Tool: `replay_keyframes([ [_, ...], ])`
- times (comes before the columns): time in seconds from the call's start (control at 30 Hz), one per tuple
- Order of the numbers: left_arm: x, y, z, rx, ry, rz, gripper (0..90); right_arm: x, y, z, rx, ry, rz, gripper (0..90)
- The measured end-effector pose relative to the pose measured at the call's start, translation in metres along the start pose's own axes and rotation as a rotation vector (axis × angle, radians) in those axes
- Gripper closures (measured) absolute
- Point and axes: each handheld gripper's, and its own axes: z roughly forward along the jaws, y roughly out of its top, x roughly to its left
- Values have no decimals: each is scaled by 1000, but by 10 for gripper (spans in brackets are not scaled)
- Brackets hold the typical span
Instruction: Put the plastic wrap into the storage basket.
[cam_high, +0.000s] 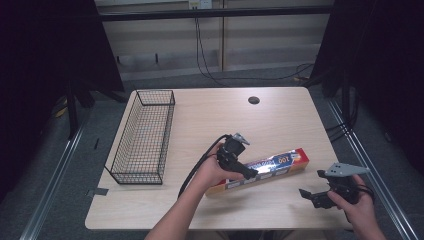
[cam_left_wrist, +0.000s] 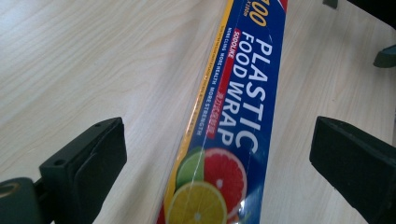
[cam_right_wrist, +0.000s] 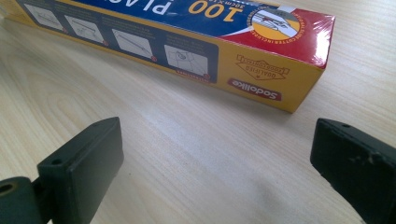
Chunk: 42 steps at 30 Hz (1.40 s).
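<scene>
Long blue-and-yellow cardboard box of plastic food wrap (cam_high: 265, 167) lies flat on the pale wooden table (cam_high: 200, 120), near its front edge and well apart from the black wire basket (cam_high: 142, 135) at the left. Left gripper (cam_high: 246, 172) sits over the box mid-length, jaws wide and straddling it without pressing; right gripper (cam_high: 311, 194) rests near the box's red end, jaws spread, holding nothing. Judged step: approach for a grasp; next the left jaws should lower square across the box and close.

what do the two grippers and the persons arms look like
Both are black handheld tools. The left gripper trails a black cable and carries a small grey plate; the right gripper has a larger grey three-cornered plate. Their jaws are blocky, matte black, with small holes. The forearms are bare, with no sleeves visible.
</scene>
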Motion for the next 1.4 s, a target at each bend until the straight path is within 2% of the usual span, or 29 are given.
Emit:
replay_keyframes([
  [0.03,-1,1,3,9,1,18,42,0,0,0,0,0,-2,23],
  [0.07,-2,2,5,13,7,18,44,0,0,0,1,-3,-4,23],
  [0.1,-1,3,6,45,7,41,46,0,0,0,1,0,-5,23],
  [0.23,-6,5,14,52,16,34,59,1,1,0,1,1,-8,23],
  [0.33,-9,7,19,57,21,61,71,1,1,0,-1,-1,-9,23],
  [0.37,-11,7,21,62,19,55,75,1,1,0,0,3,-11,23],
  [0.57,-15,11,28,56,23,74,130,0,1,0,-3,8,-9,23],
  [0.63,-15,13,30,80,21,91,144,0,1,-1,-4,8,-1,23],
  [0.67,-15,13,32,76,21,99,145,0,1,-1,-3,10,-1,23],
  [0.77,-16,14,37,89,25,80,160,-1,1,-1,-1,11,-2,23],
  [0.83,-16,14,39,94,26,99,167,-1,1,0,-1,12,-4,23],
  [0.93,-17,15,43,99,32,93,167,-1,0,-1,0,9,-1,23],
  [1.0,-16,16,45,106,35,105,170,-2,0,-1,-1,9,-4,23],
  [1.03,-18,16,46,107,32,90,171,-2,0,-1,-2,10,-6,23],
  [1.1,-17,17,48,111,35,99,177,-2,0,-1,0,11,2,23],
  [1.23,-17,19,51,132,48,117,239,-2,1,-1,1,12,4,23],
  [1.33,-19,20,54,129,57,105,278,-2,0,-1,3,10,-7,23],
  [1.37,-19,21,54,146,65,124,281,-2,0,0,1,10,-10,23],
  [1.4,-20,21,55,142,67,126,292,-1,1,-1,1,16,-10,23],
])
